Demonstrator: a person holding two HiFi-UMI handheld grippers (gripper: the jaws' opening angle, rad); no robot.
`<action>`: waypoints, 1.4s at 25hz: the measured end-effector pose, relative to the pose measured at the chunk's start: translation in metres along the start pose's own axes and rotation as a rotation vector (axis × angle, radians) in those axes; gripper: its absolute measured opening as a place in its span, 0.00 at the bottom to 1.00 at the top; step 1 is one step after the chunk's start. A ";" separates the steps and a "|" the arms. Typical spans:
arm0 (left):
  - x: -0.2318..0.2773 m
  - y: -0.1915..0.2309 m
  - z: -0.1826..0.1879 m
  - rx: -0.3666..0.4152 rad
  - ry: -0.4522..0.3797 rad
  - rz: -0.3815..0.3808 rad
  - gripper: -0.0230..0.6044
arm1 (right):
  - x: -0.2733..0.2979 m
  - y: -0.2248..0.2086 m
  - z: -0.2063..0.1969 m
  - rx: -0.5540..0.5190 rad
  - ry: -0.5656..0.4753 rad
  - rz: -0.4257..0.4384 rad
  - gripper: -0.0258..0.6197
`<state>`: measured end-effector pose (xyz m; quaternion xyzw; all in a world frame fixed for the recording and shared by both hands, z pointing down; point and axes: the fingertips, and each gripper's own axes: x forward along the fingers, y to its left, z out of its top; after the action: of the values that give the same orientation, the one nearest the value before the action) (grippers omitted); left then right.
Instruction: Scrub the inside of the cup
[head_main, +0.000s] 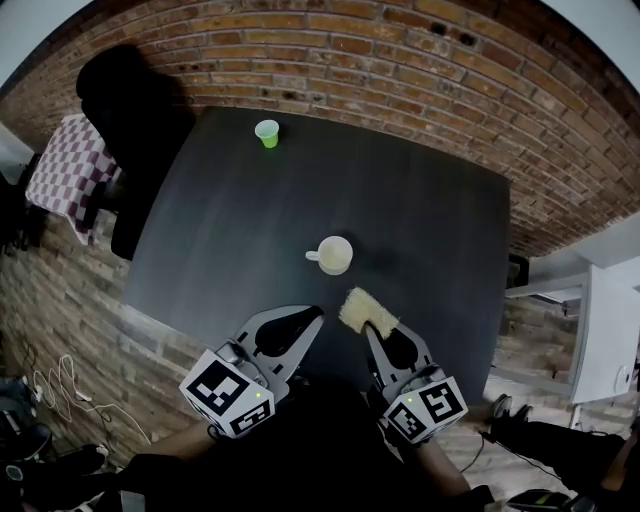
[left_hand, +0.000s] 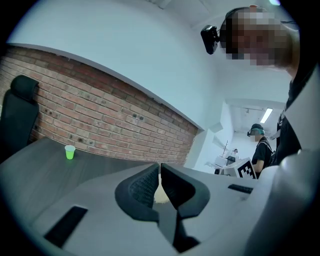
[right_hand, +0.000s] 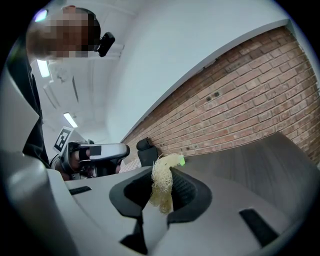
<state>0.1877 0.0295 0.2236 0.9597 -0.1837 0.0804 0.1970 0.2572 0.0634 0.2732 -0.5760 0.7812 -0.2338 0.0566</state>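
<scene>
Cream cup (head_main: 335, 254) stands upright in middle of dark table (head_main: 420, 210), handle to left. Yellow scrubber (head_main: 364, 309) near cup, not touching. Right gripper (head_main: 374, 330) squeezes scrubber tight. Left gripper (head_main: 310, 316) beside it, jaws together, nothing between. Little green cup (head_main: 267, 133) far back on table. Black chair (head_main: 130, 100) by far left corner.

One white mug (head_main: 333, 254), one green cup (head_main: 267, 133), one scrubber (head_main: 366, 311), one table (head_main: 420, 210).
</scene>
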 end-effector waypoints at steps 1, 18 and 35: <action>0.000 0.006 -0.001 -0.010 0.001 0.008 0.08 | 0.005 -0.005 -0.001 0.003 0.004 -0.004 0.17; 0.021 0.199 -0.057 -0.033 0.086 0.029 0.08 | 0.129 -0.089 -0.052 0.075 0.315 -0.221 0.17; 0.090 0.234 -0.170 0.479 0.457 -0.108 0.22 | 0.214 -0.119 -0.110 -0.215 0.720 -0.095 0.17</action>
<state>0.1664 -0.1296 0.4798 0.9443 -0.0593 0.3237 0.0057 0.2513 -0.1293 0.4606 -0.4951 0.7437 -0.3405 -0.2932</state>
